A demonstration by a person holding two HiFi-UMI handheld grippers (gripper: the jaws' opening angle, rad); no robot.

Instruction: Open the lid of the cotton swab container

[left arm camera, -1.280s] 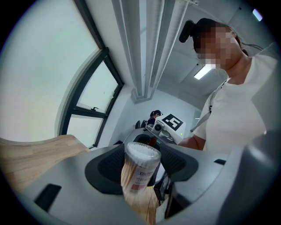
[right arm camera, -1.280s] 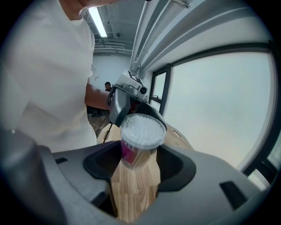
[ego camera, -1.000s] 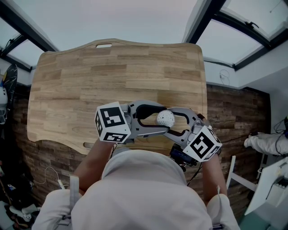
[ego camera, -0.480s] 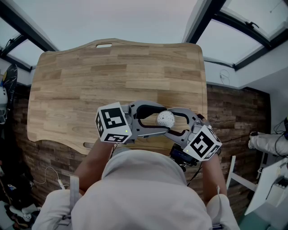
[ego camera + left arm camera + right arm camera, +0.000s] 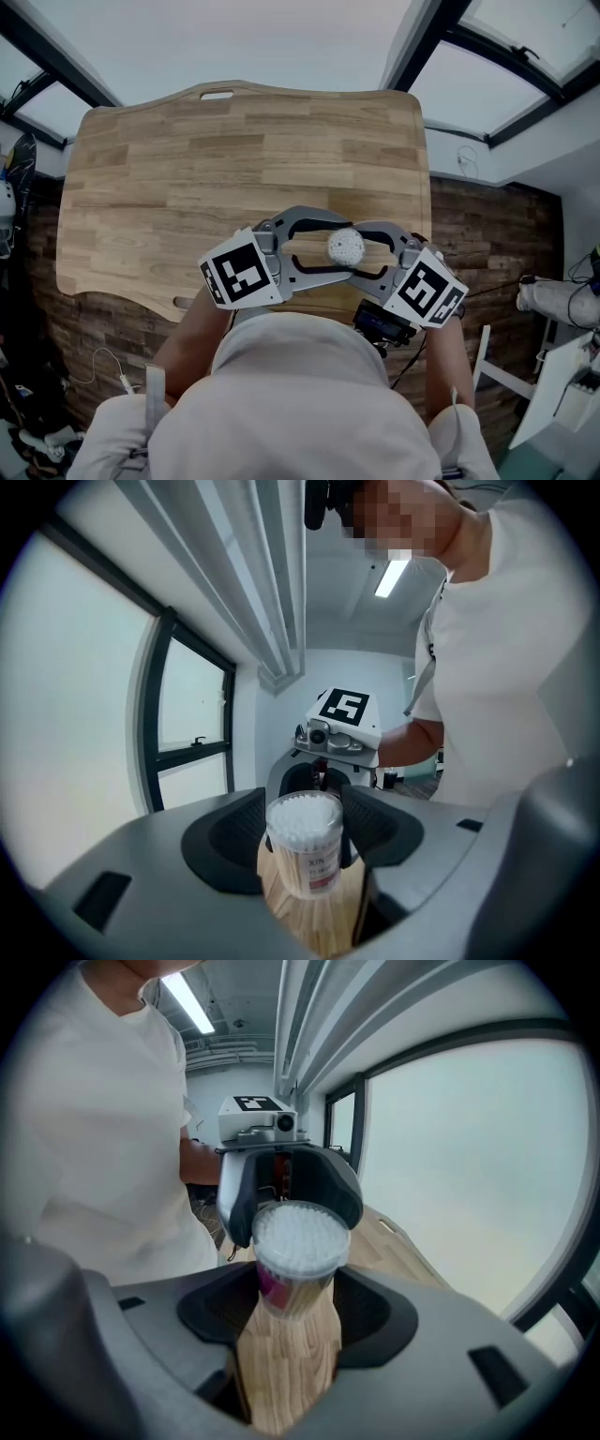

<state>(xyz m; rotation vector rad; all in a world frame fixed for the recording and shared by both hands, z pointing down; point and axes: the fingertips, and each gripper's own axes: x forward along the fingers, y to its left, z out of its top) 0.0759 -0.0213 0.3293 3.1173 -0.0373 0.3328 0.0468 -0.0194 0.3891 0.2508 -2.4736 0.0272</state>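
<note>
Cotton swab container (image 5: 345,246) clamped between fingers of left gripper (image 5: 302,829) and right gripper (image 5: 292,1299).

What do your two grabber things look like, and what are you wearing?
The left gripper and right gripper are grey, with curved jaws lined in black. Each carries a white cube with black square markers. The person wears a white shirt with short sleeves.

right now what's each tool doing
left tool: closed on the cotton swab container.
right tool: closed on the same cotton swab container.
</note>
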